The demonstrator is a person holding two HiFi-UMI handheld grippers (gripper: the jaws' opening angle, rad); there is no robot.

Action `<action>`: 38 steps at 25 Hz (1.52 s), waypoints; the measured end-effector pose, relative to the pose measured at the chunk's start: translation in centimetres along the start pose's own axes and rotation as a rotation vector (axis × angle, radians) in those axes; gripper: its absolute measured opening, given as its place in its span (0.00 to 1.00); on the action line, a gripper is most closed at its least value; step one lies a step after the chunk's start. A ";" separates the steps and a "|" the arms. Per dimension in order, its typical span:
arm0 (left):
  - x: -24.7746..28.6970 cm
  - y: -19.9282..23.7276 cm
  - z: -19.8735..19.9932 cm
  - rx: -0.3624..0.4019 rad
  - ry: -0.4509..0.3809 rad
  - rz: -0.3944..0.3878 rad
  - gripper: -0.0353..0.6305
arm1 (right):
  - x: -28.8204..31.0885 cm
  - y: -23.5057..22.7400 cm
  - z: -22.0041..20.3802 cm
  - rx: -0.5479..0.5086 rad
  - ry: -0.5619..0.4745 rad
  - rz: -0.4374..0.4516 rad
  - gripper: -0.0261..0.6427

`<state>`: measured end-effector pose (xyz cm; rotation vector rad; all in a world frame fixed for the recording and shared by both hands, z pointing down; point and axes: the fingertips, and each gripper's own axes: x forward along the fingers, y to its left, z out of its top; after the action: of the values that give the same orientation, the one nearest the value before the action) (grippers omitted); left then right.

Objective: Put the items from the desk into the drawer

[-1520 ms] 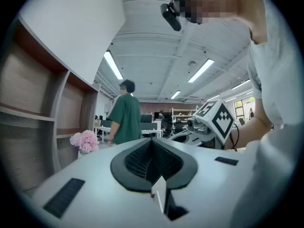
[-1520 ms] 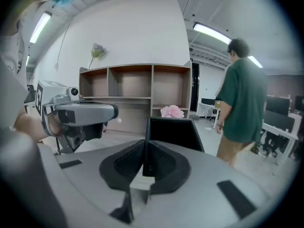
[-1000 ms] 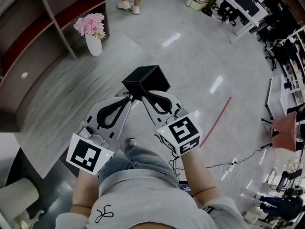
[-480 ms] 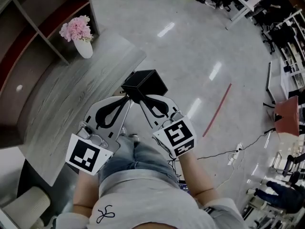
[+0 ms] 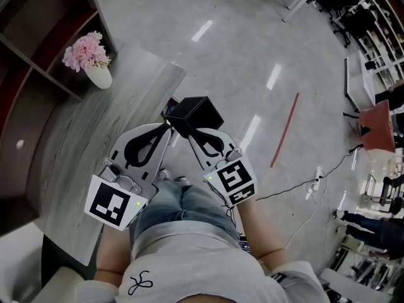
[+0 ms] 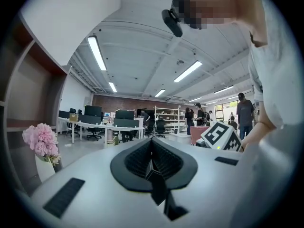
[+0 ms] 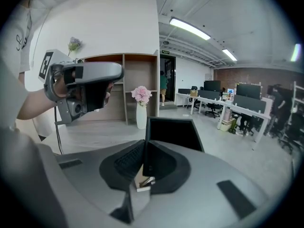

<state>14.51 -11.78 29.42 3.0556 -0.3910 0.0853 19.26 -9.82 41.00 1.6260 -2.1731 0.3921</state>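
A black open-topped box (image 5: 196, 113) hangs over the floor just off the desk's corner, with my right gripper (image 5: 187, 130) shut on its wall. In the right gripper view the box (image 7: 173, 134) stands upright between the closed jaws of the right gripper (image 7: 144, 148). My left gripper (image 5: 168, 126) sits beside it, tip close to the box's near corner, jaws shut. Nothing shows between the pads of the left gripper (image 6: 152, 153). The grey wood-grain desk (image 5: 69, 150) runs along the left. No drawer is in view.
A white vase of pink flowers (image 5: 91, 59) stands at the desk's far end, against a brown shelf unit (image 5: 38, 36). A red line (image 5: 284, 131) and cables (image 5: 315, 175) lie on the shiny floor to the right. Office desks and chairs (image 5: 360, 17) stand far right.
Both grippers keep the same pose with the box. The desk and vase have slid left in the view and the box now hangs nearer the desk's corner.
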 end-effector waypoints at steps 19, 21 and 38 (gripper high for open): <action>2.2 2.7 -2.3 -0.024 0.030 -0.091 0.07 | 5.7 -1.0 -5.9 0.014 0.075 -0.020 0.09; 2.8 2.8 -2.7 -0.028 0.032 -0.088 0.07 | 6.7 -1.2 -6.8 0.016 0.086 0.000 0.09; 5.2 4.1 -7.7 -0.069 0.101 -0.064 0.07 | 15.2 -1.0 -14.0 -0.021 0.193 0.132 0.09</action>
<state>18.16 -16.56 37.60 2.9774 -0.2834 0.2178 18.56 -16.72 60.52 1.3767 -2.1361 0.5398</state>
